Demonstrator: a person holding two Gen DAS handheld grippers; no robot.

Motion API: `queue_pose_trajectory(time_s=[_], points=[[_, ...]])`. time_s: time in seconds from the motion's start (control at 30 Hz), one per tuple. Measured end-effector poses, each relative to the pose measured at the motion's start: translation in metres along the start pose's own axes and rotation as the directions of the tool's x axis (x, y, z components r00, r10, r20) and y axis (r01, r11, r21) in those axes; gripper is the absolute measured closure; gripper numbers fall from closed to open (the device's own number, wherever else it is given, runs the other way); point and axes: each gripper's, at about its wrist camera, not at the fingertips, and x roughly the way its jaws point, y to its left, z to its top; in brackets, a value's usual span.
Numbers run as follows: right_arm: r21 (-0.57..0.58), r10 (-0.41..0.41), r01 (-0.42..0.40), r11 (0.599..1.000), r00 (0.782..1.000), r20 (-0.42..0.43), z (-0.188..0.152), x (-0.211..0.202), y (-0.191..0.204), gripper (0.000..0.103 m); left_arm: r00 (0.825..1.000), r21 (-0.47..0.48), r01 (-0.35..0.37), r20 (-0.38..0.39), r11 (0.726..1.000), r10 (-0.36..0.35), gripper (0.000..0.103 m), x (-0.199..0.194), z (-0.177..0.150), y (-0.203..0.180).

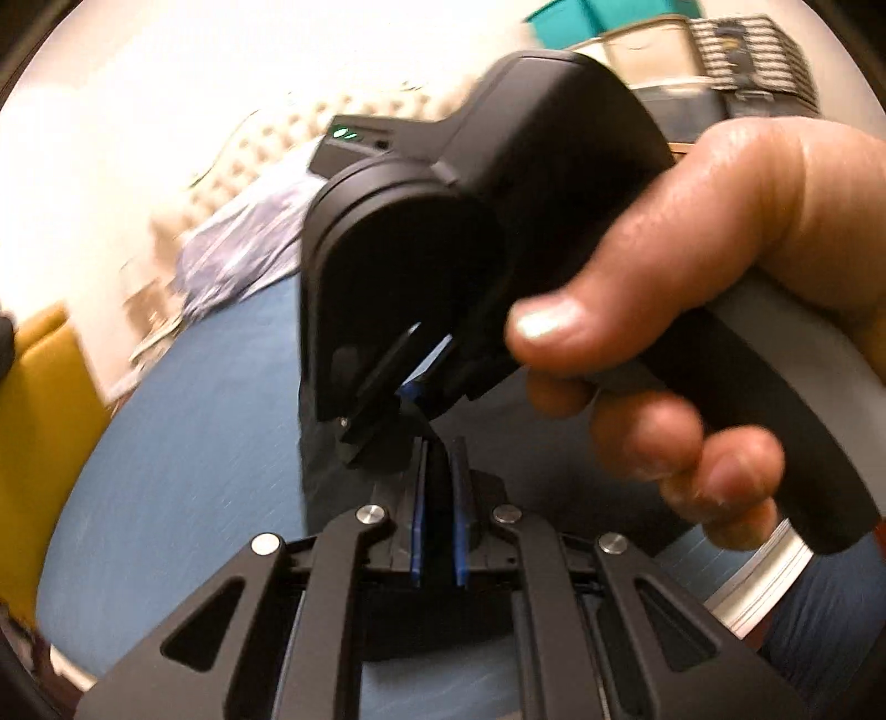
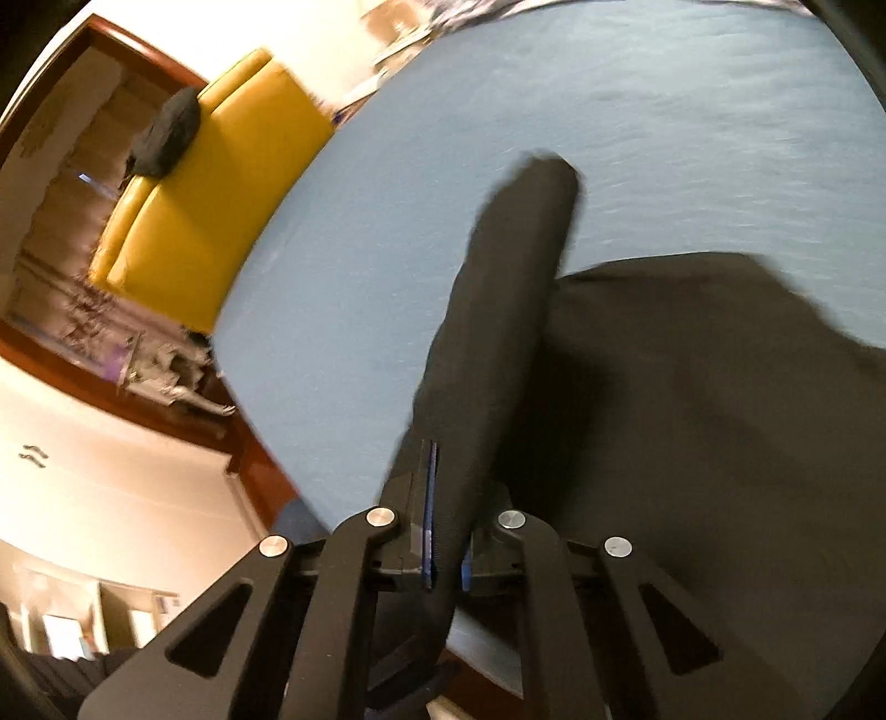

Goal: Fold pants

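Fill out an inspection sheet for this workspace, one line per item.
Surface: blue bed sheet, smooth, blurred by motion.
Job's things: black pants partly on the sheet, one strip lifted toward the right tongs.
Clutter: patterned bedding bunched at the far end of the bed.
Grippers: left tongs closed on dark fabric; right tongs closed on the pants strip. A hand holds the right tool's handle close in front of the left camera.
Cables: nothing seen.
Surroundings: yellow sofa beside the bed with a dark bundle on it; tufted headboard; teal boxes on a shelf.
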Motion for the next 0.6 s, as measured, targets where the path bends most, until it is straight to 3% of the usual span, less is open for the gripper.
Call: queue_pose_trajectory(time_s=[0.07, 0.1, 0.13, 0.17, 0.2, 0.23, 0.3, 0.4, 0.47, 0.6], points=[[0.016, -0.048, 0.047, 0.999, 0.999, 0.023, -0.007, -0.025, -0.03, 0.097, 0.999, 0.007, 0.046, 0.024, 0.999, -0.046, 0.09, 0.012, 0.018, -0.031], [0.032, -0.062, 0.061, 0.998, 0.997, 0.035, -0.013, -0.037, -0.047, 0.097, 0.995, -0.001, 0.097, 0.029, 0.995, -0.097, 0.072, 0.016, 0.024, -0.043], [0.043, -0.079, 0.078, 0.996, 0.996, 0.043, -0.017, -0.047, -0.062, 0.097, 0.986, -0.008, 0.168, 0.021, 0.986, -0.168, 0.066, 0.02, 0.03, -0.06], [0.071, -0.112, 0.108, 0.992, 0.992, 0.058, -0.027, -0.062, -0.087, 0.097, 0.977, -0.018, 0.214, 0.008, 0.977, -0.214, 0.047, 0.02, 0.031, -0.065], [0.087, -0.118, 0.112, 0.99, 0.991, 0.067, -0.033, -0.07, -0.102, 0.097, 0.956, -0.054, 0.292, -0.005, 0.955, -0.293, 0.041, 0.019, 0.03, -0.068], [0.117, -0.121, 0.112, 0.987, 0.99, 0.077, -0.043, -0.081, -0.127, 0.097, 0.925, -0.12, 0.375, -0.013, 0.919, -0.379, 0.041, 0.017, 0.023, -0.062], [0.172, -0.122, 0.107, 0.979, 0.989, 0.081, -0.059, -0.091, -0.162, 0.097, 0.893, -0.191, 0.432, -0.044, 0.882, -0.447, 0.041, 0.016, 0.006, -0.047], [0.241, -0.091, 0.067, 0.968, 0.992, 0.093, -0.082, -0.093, -0.203, 0.097, 0.9, -0.29, 0.38, -0.102, 0.878, -0.424, 0.041, 0.014, -0.03, -0.009], [0.256, -0.049, 0.02, 0.966, 0.993, 0.106, -0.093, -0.088, -0.214, 0.097, 0.913, -0.345, 0.309, -0.155, 0.886, -0.378, 0.041, 0.016, -0.051, 0.017], [0.343, 0.058, -0.117, 0.932, 0.982, 0.18, -0.107, -0.083, -0.23, 0.081, 0.927, -0.425, 0.21, -0.201, 0.88, -0.318, 0.041, 0.014, -0.078, 0.056]])
